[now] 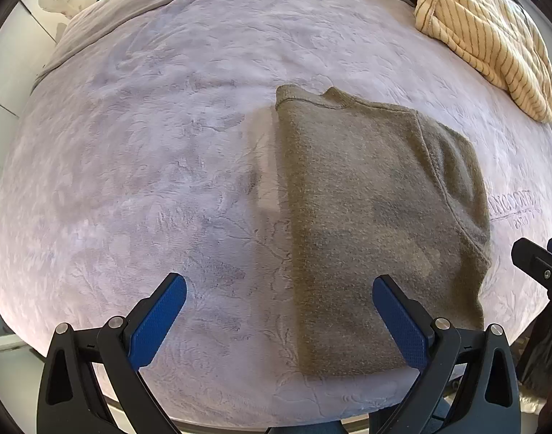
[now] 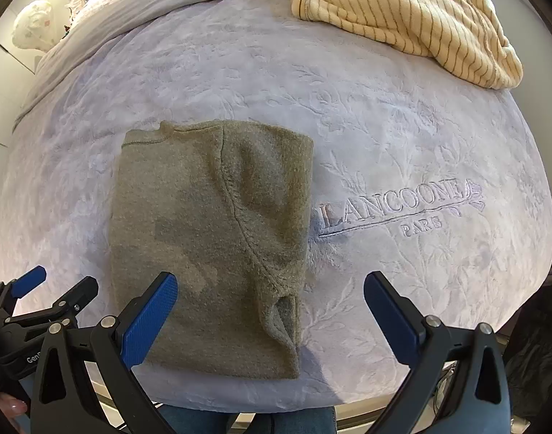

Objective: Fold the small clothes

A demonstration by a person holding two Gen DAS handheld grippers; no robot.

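Lying flat on the blanket (image 2: 402, 137), near its front edge, the sweater (image 2: 207, 238) is folded into a rectangle w/ one sleeve tucked on top. Left gripper (image 1: 279, 311): fingers apart, empty, hovering over sweater's left edge. Right gripper (image 2: 270, 307): fingers apart, empty, over sweater's right side. Striped garment (image 2: 402, 18) sits crumpled at blanket's far right, well apart from sweater. Embroidered logo (image 2: 398, 209) just beside sweater's right edge.

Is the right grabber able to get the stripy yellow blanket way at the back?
Probably yes. The right gripper is open and holds nothing, and only the folded green garment and bare purple bedspread lie between it and the striped blanket. It sits at the far edge, so it's a long reach.
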